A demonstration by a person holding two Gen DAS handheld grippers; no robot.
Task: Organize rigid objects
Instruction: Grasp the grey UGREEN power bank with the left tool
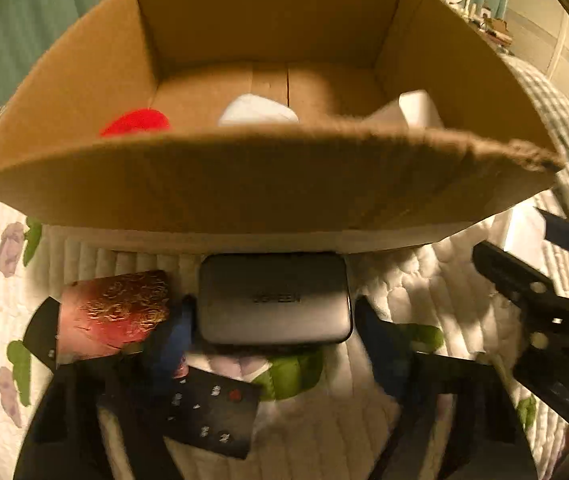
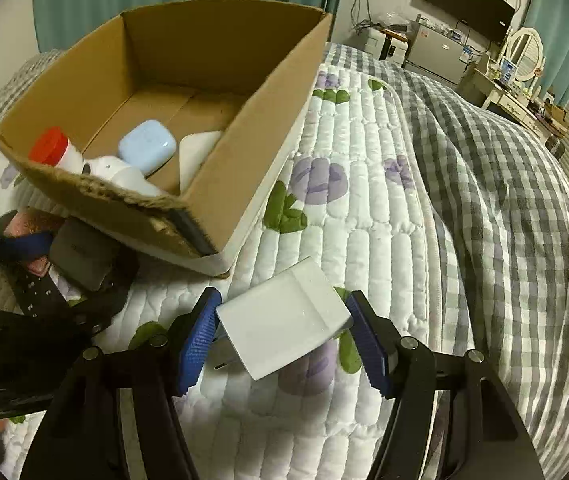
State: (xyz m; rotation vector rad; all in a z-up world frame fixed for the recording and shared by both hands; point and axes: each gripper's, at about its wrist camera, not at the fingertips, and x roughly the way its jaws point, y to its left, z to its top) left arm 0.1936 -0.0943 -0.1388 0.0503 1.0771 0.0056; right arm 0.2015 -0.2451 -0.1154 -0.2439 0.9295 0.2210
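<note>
An open cardboard box sits on the bed. It holds a white bottle with a red cap, a light blue case, a white flat item and a white round-ended item. My left gripper is closed on a dark grey UGREEN charger just in front of the box's near wall. My right gripper is closed on a white plug charger, held just above the quilt to the right of the box.
A pink box with gold roses and a black remote control lie by the left gripper. The bed has a white flowered quilt and a grey checked duvet on the right. A dresser with a mirror stands far behind.
</note>
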